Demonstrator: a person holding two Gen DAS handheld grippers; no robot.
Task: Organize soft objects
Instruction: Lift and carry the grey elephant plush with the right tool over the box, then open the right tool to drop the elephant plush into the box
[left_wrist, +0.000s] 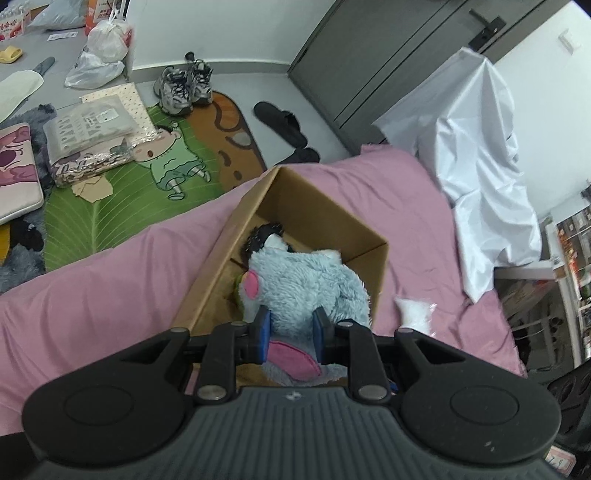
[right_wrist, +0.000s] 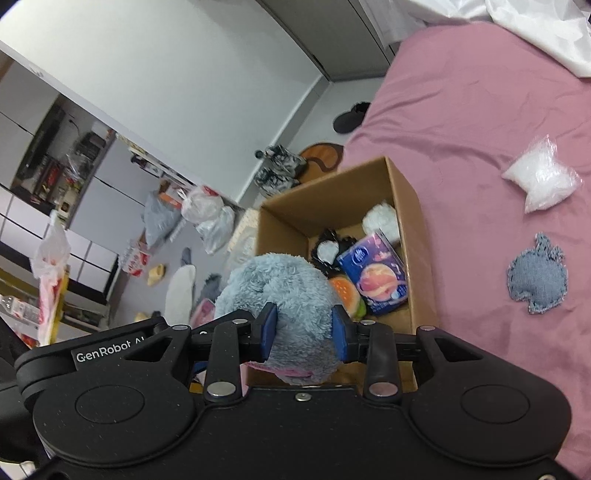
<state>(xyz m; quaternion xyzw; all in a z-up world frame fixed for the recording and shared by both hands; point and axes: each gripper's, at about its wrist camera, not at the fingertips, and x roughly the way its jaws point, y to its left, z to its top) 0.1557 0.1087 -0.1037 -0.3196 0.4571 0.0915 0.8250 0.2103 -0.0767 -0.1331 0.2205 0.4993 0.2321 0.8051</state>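
Pale-blue shaggy fleece with pink patches: the plush toy (left_wrist: 306, 277) hung over the near end of the open brown cardboard box (left_wrist: 325, 218), gripped from two sides. The left gripper (left_wrist: 291, 332) was clamped narrow on the toy's lower part, blue pads (left_wrist: 263, 328) sunk into the fur beside a pink flap. The right gripper (right_wrist: 304, 334) held the same toy (right_wrist: 273, 284) a little wider, its blue pads (right_wrist: 269, 330) pressing the rounded fleece body.

Box stood on the pink bed sheet (left_wrist: 110, 273). Seen inside it, from the right wrist view: a blue-and-purple packet printed with a planet (right_wrist: 375, 277), a black-and-white fuzzy toy (right_wrist: 327, 251), a white fluffy ball (right_wrist: 380, 218) at the far corner, and an orange-and-green plush piece (right_wrist: 345, 291) partly hidden under the blue toy.

On the sheet, right of the box: a clear bag of white filling (right_wrist: 539, 179), and nearer, well apart from it, a frayed denim patch-shaped cushion (right_wrist: 537, 275). Crumpled white glossy fabric (left_wrist: 480, 166) draped over the far side of the bed.

Floor beyond the bed: a green cartoon rug (left_wrist: 122, 192), grey sneakers (left_wrist: 184, 86), black slippers (left_wrist: 280, 122), tied plastic bags (left_wrist: 103, 51).
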